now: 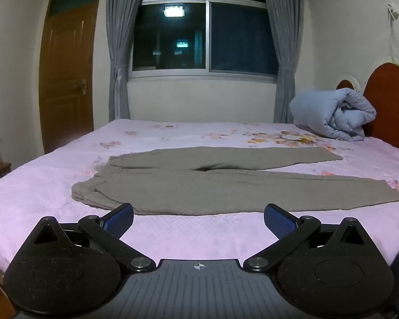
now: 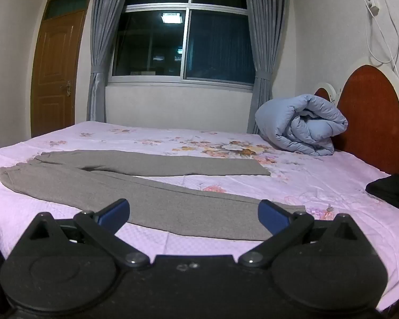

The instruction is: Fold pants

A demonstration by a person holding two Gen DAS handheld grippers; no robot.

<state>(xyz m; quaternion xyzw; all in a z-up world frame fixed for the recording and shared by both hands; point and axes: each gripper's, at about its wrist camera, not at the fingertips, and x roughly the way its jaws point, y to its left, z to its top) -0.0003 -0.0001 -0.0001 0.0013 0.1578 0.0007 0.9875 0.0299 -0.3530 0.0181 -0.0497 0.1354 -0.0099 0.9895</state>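
Grey pants (image 1: 199,186) lie flat on the pink floral bed sheet (image 1: 53,186), waistband at the left, both legs spread out to the right. My left gripper (image 1: 198,219) is open and empty, hovering just short of the near edge of the near leg. In the right wrist view the pants (image 2: 146,196) also lie flat, and my right gripper (image 2: 193,216) is open and empty, above the lower part of the near leg close to its cuff.
A rolled light-blue quilt (image 2: 300,125) sits by the red headboard (image 2: 369,117) at the right. A dark garment (image 2: 391,188) lies at the bed's right edge. A wooden door (image 1: 66,79) and a curtained window (image 1: 204,34) stand behind the bed.
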